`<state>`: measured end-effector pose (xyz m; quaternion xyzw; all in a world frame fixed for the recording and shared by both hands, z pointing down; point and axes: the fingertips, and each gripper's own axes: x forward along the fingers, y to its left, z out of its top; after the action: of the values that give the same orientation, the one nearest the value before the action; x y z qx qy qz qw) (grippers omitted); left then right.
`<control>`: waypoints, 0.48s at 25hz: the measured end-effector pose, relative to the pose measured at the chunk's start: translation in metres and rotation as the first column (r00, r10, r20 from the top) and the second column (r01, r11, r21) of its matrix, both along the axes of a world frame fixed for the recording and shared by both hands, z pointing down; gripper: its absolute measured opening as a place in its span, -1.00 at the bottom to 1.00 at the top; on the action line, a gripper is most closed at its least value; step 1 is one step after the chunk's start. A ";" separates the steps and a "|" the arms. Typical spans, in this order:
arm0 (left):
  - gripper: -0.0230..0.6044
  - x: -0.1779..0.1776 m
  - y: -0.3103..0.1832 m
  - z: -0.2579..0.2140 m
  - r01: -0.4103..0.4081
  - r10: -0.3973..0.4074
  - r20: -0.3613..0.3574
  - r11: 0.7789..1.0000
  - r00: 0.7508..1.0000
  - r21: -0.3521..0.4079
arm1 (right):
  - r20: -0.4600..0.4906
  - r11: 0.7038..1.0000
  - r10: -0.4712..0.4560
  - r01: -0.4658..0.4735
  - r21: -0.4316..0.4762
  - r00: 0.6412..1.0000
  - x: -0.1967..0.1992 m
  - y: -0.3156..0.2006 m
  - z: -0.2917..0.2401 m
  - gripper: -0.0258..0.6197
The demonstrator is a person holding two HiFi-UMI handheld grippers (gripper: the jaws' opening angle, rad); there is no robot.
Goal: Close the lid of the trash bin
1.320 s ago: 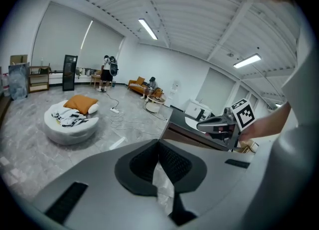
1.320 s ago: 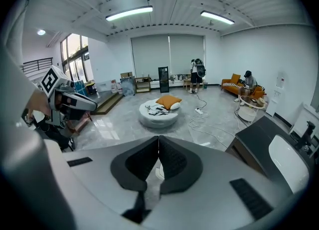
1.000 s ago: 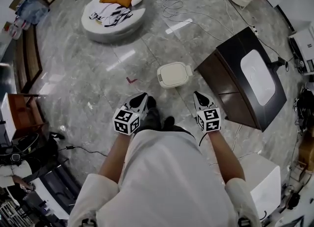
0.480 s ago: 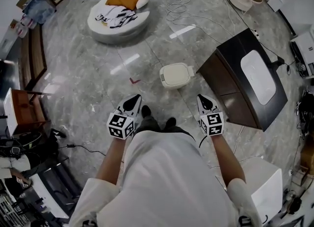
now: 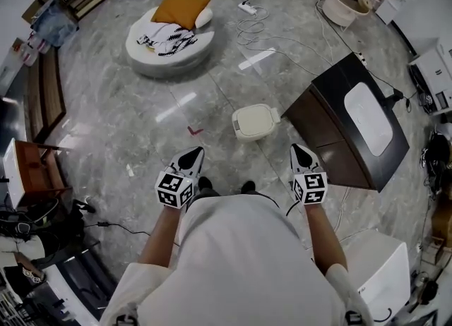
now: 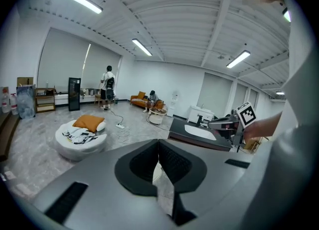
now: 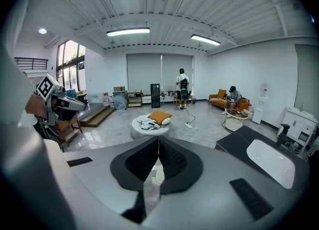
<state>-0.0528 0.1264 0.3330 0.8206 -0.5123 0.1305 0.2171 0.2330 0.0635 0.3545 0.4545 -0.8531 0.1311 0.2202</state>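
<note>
Moved since a second ago: both grippers have drawn back toward your torso in the head view, the left one sliding outward. Your shoes, plain between them before, are now nearly hidden under your white top.
Floor: grey veined marble floor [image 5: 141, 127], glossy, carrying everything listed below.
Cabinet: dark brown cabinet [image 5: 332, 130] with an oval white basin [image 5: 369, 118] set in its top, standing just right of the bin.
Pouffe: round white pouffe [image 5: 166, 53] with an orange cushion [image 5: 182, 8] on it, well apart from you at the far left.
Bin: small cream trash bin [image 5: 256, 121], squarish with rounded corners, stands on the floor ahead of you, between the lines of your two grippers and well below them. From above it shows no clear long axis.
Lid: the cream lid [image 5: 254, 116] looks flat on the bin, so it reads as down. Whether it is fully seated cannot be told from this height.
Nearer hand: your right gripper [image 5: 301, 151] sits a little closer to the bin than your left gripper [image 5: 192, 152]. Both point toward it and touch nothing.
Fingers: the right fingers [image 7: 172, 162] are pressed together with nothing between them. The left fingers [image 6: 144, 167] meet the same way, empty.
</note>
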 end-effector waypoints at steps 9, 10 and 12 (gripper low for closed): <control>-0.87 -0.029 -0.010 -0.005 -0.028 0.028 -0.009 1.000 1.000 0.010 | -0.005 0.999 0.022 -0.022 0.026 1.000 -0.027 0.001 -0.016 -0.83; -0.87 -0.031 -0.012 -0.005 -0.033 0.033 -0.008 0.999 0.999 0.012 | -0.005 0.999 0.022 -0.022 0.028 1.000 -0.029 0.000 -0.017 -0.83; -0.87 -0.033 -0.014 -0.006 -0.040 0.040 -0.009 0.999 0.999 0.014 | -0.007 0.999 0.019 -0.019 0.031 1.000 -0.035 -0.001 -0.018 -0.83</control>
<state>-0.0858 0.1122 0.3266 0.8328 -0.4956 0.1276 0.2111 0.1982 0.0623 0.3364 0.4663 -0.8500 0.1182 0.2147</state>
